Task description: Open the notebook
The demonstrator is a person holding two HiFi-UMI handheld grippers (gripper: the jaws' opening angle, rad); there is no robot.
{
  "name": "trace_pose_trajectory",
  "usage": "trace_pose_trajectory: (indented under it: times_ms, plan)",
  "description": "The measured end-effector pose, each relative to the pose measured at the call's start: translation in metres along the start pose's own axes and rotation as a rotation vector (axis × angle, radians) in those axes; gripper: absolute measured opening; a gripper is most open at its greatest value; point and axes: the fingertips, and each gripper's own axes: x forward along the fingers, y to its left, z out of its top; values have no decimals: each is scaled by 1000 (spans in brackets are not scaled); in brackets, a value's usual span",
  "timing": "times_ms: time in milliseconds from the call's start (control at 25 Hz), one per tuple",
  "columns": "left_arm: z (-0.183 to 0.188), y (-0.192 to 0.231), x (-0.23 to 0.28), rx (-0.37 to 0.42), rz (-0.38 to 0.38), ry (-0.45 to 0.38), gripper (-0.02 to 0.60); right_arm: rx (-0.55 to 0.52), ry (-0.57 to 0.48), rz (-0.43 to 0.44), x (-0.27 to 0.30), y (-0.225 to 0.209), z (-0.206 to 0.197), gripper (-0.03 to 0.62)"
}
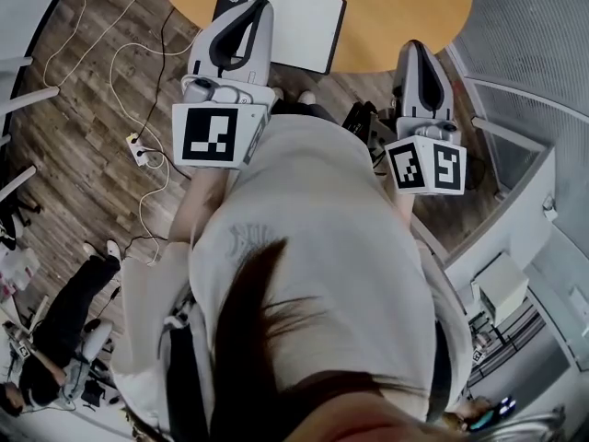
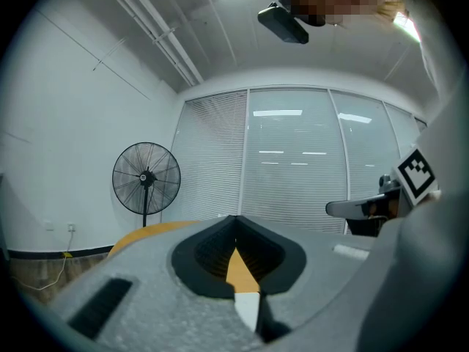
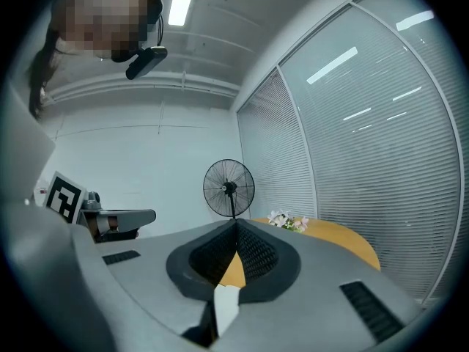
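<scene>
The notebook [image 1: 304,21] lies on the round orange table [image 1: 405,7], showing a white page and a black part with a white sticker at its left end. My left gripper [image 1: 262,5] hangs over the notebook's left half, pointing level, jaws shut with nothing between them. My right gripper [image 1: 414,46] is to the right of the notebook, over the table's near edge, also shut and empty. In the left gripper view the jaws of the left gripper [image 2: 235,218] meet at the tip, with a sliver of white page [image 2: 248,306] below. In the right gripper view the right gripper [image 3: 236,222] is likewise closed.
A pedestal fan [image 2: 146,178] stands by the white wall, and glass with blinds [image 2: 293,160] runs behind the table. Flowers [image 3: 287,221] sit on the table's far side. Cables and a power strip [image 1: 138,147] lie on the wood floor. A person [image 1: 55,339] sits at lower left.
</scene>
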Motion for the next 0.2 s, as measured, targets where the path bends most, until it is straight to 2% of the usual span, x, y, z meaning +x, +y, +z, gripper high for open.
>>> trace_pose_trajectory:
  times_ms: [200]
  plan:
    - [0,3,2,-1,0,-1,17,-4,3,-4,4,-3,0,0]
